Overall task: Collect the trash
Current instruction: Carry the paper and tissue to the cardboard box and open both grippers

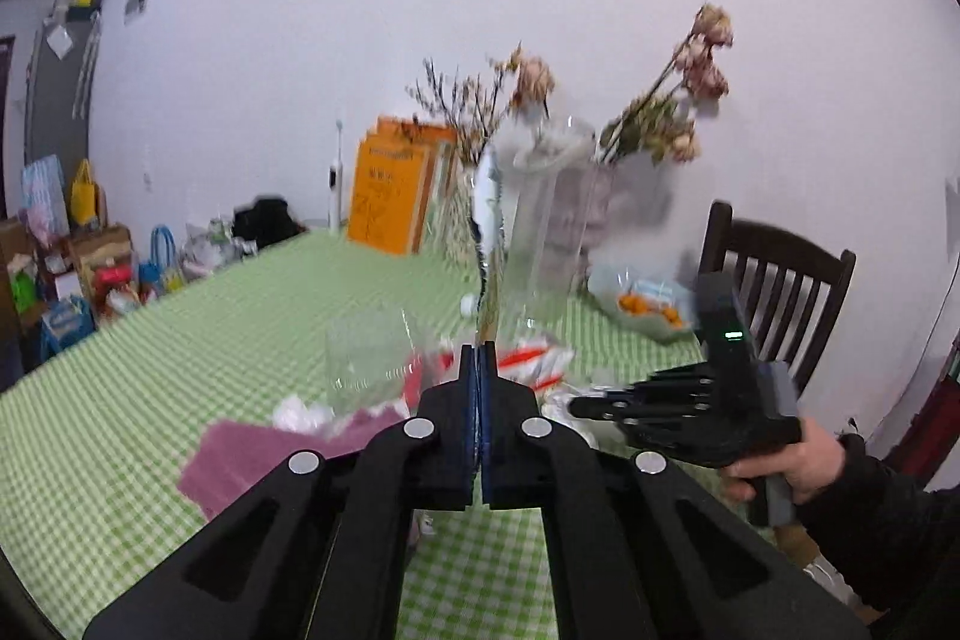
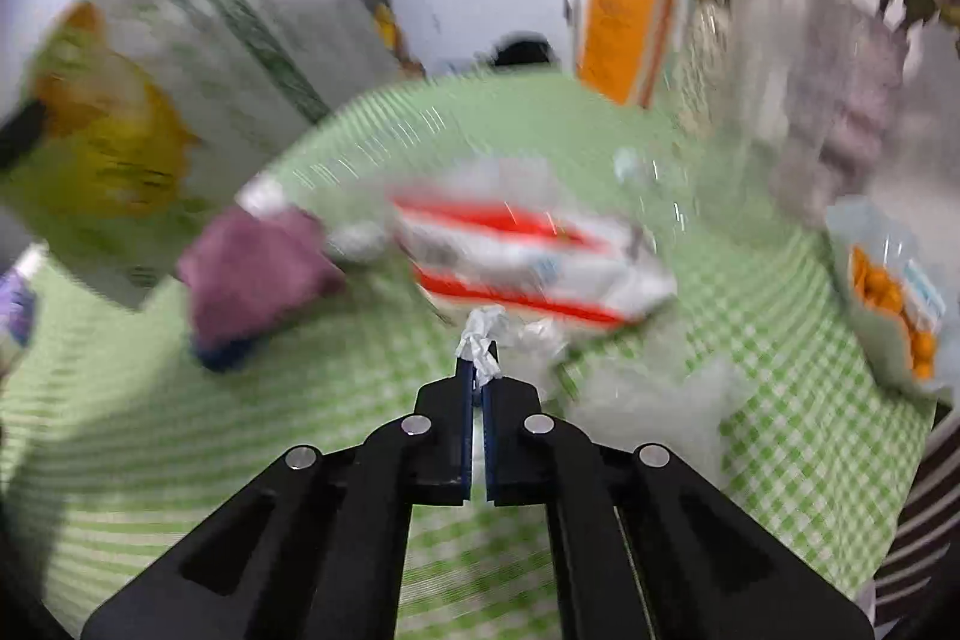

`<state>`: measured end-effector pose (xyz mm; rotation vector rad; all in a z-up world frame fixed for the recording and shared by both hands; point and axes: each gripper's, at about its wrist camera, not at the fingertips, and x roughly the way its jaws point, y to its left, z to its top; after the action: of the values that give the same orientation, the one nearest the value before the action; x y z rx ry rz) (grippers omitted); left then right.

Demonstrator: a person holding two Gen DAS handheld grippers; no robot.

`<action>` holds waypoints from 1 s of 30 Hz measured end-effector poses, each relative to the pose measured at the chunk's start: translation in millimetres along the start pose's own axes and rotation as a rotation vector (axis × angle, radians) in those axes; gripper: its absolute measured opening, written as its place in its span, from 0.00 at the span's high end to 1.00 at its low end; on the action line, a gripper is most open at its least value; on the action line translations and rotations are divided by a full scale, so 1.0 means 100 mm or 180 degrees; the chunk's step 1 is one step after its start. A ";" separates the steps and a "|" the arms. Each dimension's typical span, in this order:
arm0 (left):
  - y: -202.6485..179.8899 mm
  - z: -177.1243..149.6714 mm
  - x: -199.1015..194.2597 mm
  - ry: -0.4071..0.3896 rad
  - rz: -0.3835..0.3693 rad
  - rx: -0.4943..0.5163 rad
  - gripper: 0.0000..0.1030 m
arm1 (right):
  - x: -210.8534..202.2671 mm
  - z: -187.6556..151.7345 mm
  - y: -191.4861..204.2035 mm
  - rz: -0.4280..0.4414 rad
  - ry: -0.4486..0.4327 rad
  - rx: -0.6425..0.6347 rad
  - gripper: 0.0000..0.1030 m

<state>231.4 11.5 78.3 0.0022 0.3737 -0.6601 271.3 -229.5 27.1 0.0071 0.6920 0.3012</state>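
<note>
My left gripper (image 1: 479, 358) is shut on the edge of a thin clear plastic bag (image 1: 487, 214) that stands up edge-on from its tips; the same bag (image 2: 150, 58) hangs large at the left of the right wrist view. My right gripper (image 2: 478, 370) is shut on a scrap of white crumpled plastic (image 2: 480, 337) just above the green checked tablecloth (image 2: 180, 430). It shows in the left wrist view (image 1: 576, 406) at the right, held by a hand. A red-and-white wrapper (image 2: 528, 256) lies beyond it. A crumpled white tissue (image 1: 300, 412) lies by a purple cloth (image 2: 252, 268).
A clear glass (image 1: 366, 358) stands near the purple cloth (image 1: 240, 460). A tall glass vase of dried flowers (image 1: 552, 220), orange boxes (image 1: 390, 184) and a bag of orange snacks (image 2: 894, 298) stand at the table's far side. A dark wooden chair (image 1: 780, 280) is at the right.
</note>
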 end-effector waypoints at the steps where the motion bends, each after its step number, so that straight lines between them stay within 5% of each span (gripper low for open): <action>1: -0.03 0.04 -0.05 -0.0053 0.0078 0.0028 1.00 | -0.11 0.04 0.01 0.0065 -0.0078 0.0013 0.97; 6: -0.16 0.15 -0.16 -0.0175 0.0017 0.0028 1.00 | -0.67 0.22 -0.01 0.0213 -0.0443 0.0136 0.97; 13: -0.43 0.18 -0.22 -0.0191 -0.0081 0.0173 1.00 | -1.20 -0.03 -0.24 -0.0037 -0.0581 0.0274 0.97; 21: -1.02 0.17 -0.03 -0.0013 -0.0484 0.0435 1.00 | -1.95 -0.73 -0.99 -0.0535 -0.0610 0.0747 0.97; 30: -2.43 -0.05 0.56 0.0438 -0.1334 0.1317 1.00 | -2.43 -1.85 -1.77 -0.1145 -0.0375 0.1419 0.97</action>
<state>124.6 -213.9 83.3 0.3732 0.3670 -1.1474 25.3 -482.8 18.1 0.3194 0.6183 -0.2012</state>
